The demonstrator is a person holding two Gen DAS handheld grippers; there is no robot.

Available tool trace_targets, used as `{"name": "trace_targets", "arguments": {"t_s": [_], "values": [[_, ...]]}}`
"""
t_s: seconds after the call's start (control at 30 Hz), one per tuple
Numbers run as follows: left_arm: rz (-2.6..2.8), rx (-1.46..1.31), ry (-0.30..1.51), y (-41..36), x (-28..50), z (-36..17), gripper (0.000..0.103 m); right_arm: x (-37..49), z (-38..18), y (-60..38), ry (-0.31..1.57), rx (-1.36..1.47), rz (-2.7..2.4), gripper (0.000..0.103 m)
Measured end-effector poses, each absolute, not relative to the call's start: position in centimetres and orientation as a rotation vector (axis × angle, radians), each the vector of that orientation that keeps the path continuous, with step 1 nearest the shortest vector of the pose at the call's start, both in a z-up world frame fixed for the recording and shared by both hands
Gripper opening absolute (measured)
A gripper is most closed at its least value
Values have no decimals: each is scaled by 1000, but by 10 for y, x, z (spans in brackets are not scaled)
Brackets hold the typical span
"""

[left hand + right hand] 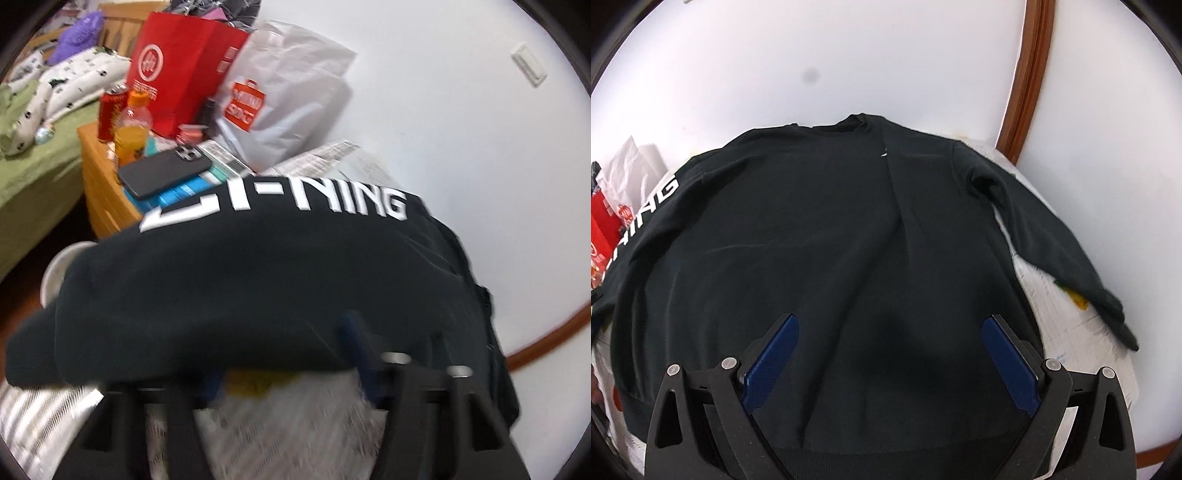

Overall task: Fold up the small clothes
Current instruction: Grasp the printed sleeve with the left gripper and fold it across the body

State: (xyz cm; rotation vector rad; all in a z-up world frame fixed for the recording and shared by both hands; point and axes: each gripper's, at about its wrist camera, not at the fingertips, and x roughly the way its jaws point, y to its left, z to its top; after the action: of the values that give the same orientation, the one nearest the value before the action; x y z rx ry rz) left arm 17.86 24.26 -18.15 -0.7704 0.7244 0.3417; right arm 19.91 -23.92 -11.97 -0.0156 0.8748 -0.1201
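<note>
Left wrist view: left claw [291, 354] pinching sweater sleeve [229, 280]
Right claw [890, 365]: spread above sweater [827, 258]
Risk: shallow pinch, sleeve may slip mid-fold

bench [1082, 332]: whitish patterned cover, only peeks out on the right and near left
on it: black sweatshirt [831, 240] spread flat, collar at the far side, hem near
right sleeve: runs off to the right, cuff over a yellow-green patch [1076, 297] in the cover
</note>
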Motion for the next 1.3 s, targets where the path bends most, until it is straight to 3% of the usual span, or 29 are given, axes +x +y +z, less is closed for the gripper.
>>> {"name": "trace_targets", "arguments": {"t_s": [0.03, 0.33, 0.63, 0.93, 1.23, 1.27, 1.3], "values": [[347, -763, 736, 244, 183, -182, 5, 200, -118, -242, 869, -28, -132, 99], [292, -550, 651, 221, 224, -96, 5, 217, -108, -290, 818, -73, -168, 99], [63, -282, 592, 89, 322, -20, 5, 232, -91, -346, 743, -85, -161, 99], [-135, -126, 665, -60, 409, -45, 6, 221, -123, -389, 789, -108, -181, 99], [-184, -100, 809, -89, 427, -91, 7, 191, -156, -422, 867, -96, -218, 99], [-191, -98, 815, -96, 420, -87, 8, 189, -156, -423, 870, -88, -223, 99], [-200, -100, 824, -100, 419, -84, 19, 186, -156, -423, 869, -82, -227, 99]]}}
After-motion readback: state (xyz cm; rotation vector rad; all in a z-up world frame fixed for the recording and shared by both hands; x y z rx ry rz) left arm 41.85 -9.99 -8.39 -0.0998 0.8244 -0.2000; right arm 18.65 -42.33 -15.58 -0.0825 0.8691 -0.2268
